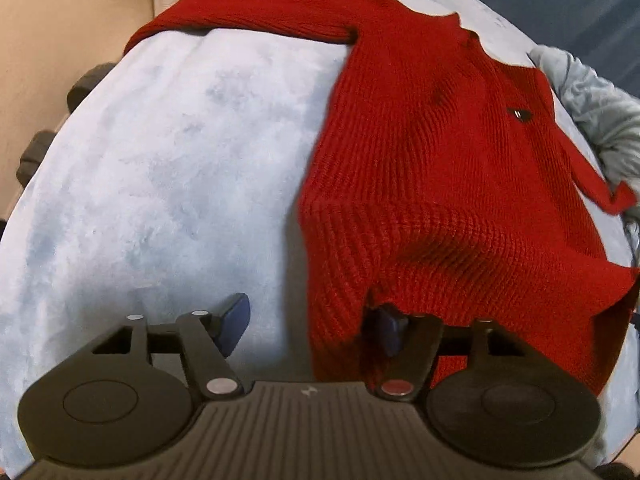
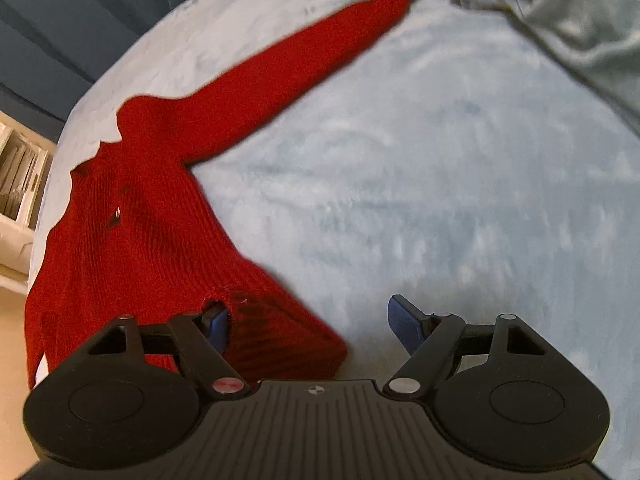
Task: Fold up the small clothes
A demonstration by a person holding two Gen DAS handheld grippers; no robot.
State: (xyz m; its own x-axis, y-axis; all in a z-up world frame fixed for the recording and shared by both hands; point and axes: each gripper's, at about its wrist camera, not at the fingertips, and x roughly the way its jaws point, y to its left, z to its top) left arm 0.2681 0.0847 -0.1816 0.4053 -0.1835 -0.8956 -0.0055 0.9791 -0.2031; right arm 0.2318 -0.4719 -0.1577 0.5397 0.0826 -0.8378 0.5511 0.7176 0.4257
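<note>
Red knit sweater (image 1: pixel 420 168) is lying limp on the blue blanket (image 1: pixel 180 180); soft, stretchy, sagging. Left claw (image 1: pixel 312 324) and right claw (image 2: pixel 312 324) are both sitting released, straddling hem corners at 6 o'clock; pinching there is looking best.

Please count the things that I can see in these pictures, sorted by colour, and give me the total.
Red: 1, the knit sweater
Light blue: 1, the blanket
Grey-blue: 1, the crumpled cloth
Black with blue fingers: 2, the left gripper and the right gripper
Total: 5
</note>
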